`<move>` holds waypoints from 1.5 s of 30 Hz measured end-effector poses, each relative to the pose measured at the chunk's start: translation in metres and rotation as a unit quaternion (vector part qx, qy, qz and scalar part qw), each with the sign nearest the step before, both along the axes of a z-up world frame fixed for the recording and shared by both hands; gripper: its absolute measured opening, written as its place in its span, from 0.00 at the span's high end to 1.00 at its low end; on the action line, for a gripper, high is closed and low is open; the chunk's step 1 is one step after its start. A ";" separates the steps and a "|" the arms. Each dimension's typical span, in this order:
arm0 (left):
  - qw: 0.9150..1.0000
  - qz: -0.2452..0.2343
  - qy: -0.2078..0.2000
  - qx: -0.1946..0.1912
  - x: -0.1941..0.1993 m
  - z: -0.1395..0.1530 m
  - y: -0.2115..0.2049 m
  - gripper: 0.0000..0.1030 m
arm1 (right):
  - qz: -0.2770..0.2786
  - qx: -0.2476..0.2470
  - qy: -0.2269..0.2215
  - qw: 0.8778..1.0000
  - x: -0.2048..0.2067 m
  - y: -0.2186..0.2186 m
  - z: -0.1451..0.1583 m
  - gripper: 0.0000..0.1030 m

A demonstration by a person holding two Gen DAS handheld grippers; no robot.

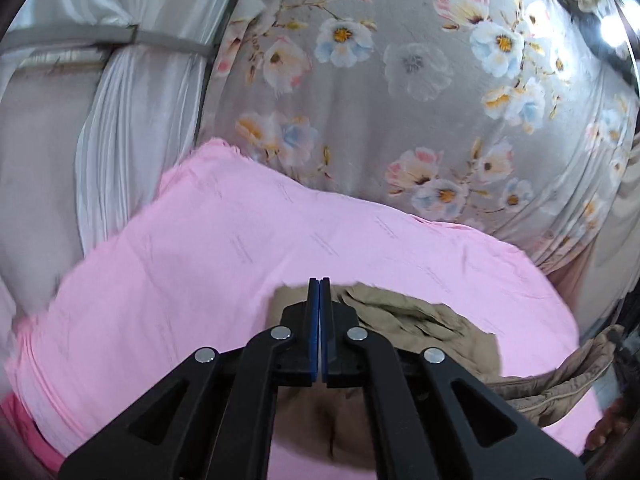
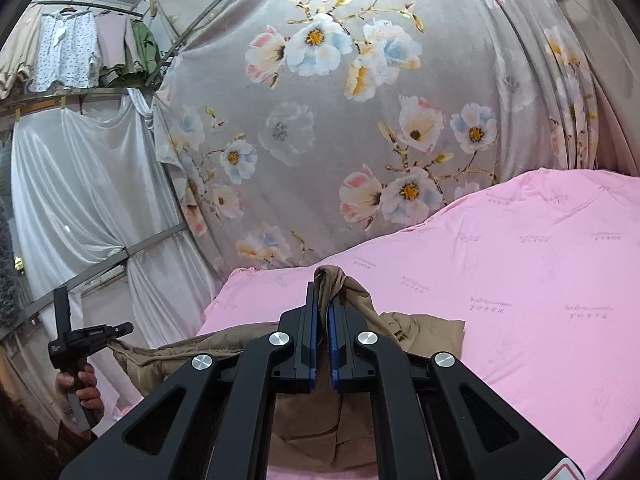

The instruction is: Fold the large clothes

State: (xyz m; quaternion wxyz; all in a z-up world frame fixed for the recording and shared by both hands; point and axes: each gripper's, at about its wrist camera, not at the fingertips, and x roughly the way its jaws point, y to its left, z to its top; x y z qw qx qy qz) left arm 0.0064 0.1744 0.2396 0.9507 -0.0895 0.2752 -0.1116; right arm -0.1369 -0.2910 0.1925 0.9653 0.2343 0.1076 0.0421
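Left hand-held gripper [image 1: 319,282]: I see its blue pads pressed flat together with no cloth visible between them; from the right wrist view the tan cloth runs up to its far end, so I cannot tell whether it pinches any.
Right hand-held gripper [image 2: 322,292]: I have it clamped on a bunched fold of the tan garment [image 2: 420,330], which sticks up above the fingertips.
Garment position: it lies crumpled on the near part of the bed, under and between both tools.
Garment axis: as far as I can tell, its long axis runs side to side, from my left tool across to the right one; a flat panel spreads right of the raised fold.
Bed: a pink sheet [image 2: 520,280] with faint printed marks covers it.
Room: a grey floral curtain [image 2: 340,120] hangs behind the bed, white drapes [image 2: 80,184] to its left, and clothes on a rail [image 2: 80,56] above them.
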 end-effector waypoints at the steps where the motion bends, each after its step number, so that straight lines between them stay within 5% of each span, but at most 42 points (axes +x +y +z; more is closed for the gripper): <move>1: 1.000 0.007 0.008 -0.001 0.016 -0.004 -0.002 1.00 | -0.006 -0.002 0.009 1.000 0.016 -0.002 -0.005 0.96; 4: 0.998 0.022 0.051 0.021 0.074 -0.035 -0.018 1.00 | -0.015 0.011 0.031 0.999 0.060 -0.010 -0.021 0.96; 10: 0.996 -0.009 0.090 -0.003 0.104 -0.069 -0.024 0.99 | -0.029 0.001 0.077 0.997 0.130 -0.016 -0.044 0.96; 12: 0.994 -0.019 0.106 -0.007 0.110 -0.077 -0.024 0.84 | -0.032 0.002 0.092 0.995 0.149 -0.019 -0.054 0.96; 14: 0.993 -0.018 0.115 -0.013 0.117 -0.086 -0.024 0.43 | -0.035 -0.001 0.106 0.994 0.165 -0.021 -0.063 0.96; 17: 0.990 -0.021 0.139 -0.017 0.138 -0.108 -0.022 0.37 | -0.037 0.001 0.122 0.992 0.177 -0.023 -0.077 0.96; 21: 0.977 -0.047 0.194 -0.075 0.165 -0.145 -0.014 0.37 | -0.046 0.008 0.137 0.989 0.184 -0.028 -0.090 0.96; 25: 0.960 -0.080 0.179 -0.201 0.161 -0.151 0.012 0.31 | -0.057 0.021 0.140 0.988 0.181 -0.036 -0.096 0.96; 27: 0.961 -0.082 0.177 -0.198 0.164 -0.154 0.011 0.25 | -0.061 0.025 0.140 0.988 0.179 -0.038 -0.097 0.96; 29: 0.964 -0.090 0.187 -0.163 0.171 -0.162 0.000 0.25 | -0.062 0.024 0.141 0.988 0.180 -0.039 -0.096 0.96; 35: 0.955 -0.121 0.246 -0.113 0.205 -0.198 -0.030 0.25 | -0.064 0.012 0.150 0.987 0.184 -0.035 -0.096 0.96; 40: 0.950 -0.172 0.244 -0.089 0.227 -0.187 -0.058 0.29 | -0.064 0.006 0.160 0.985 0.191 -0.033 -0.094 0.96; 43: 0.955 -0.172 0.239 -0.038 0.229 -0.185 -0.074 0.80 | -0.067 0.003 0.168 0.983 0.196 -0.033 -0.093 0.96; 45: 0.962 -0.160 0.217 -0.032 0.223 -0.175 -0.072 0.88 | -0.067 0.004 0.170 0.983 0.199 -0.033 -0.090 0.96</move>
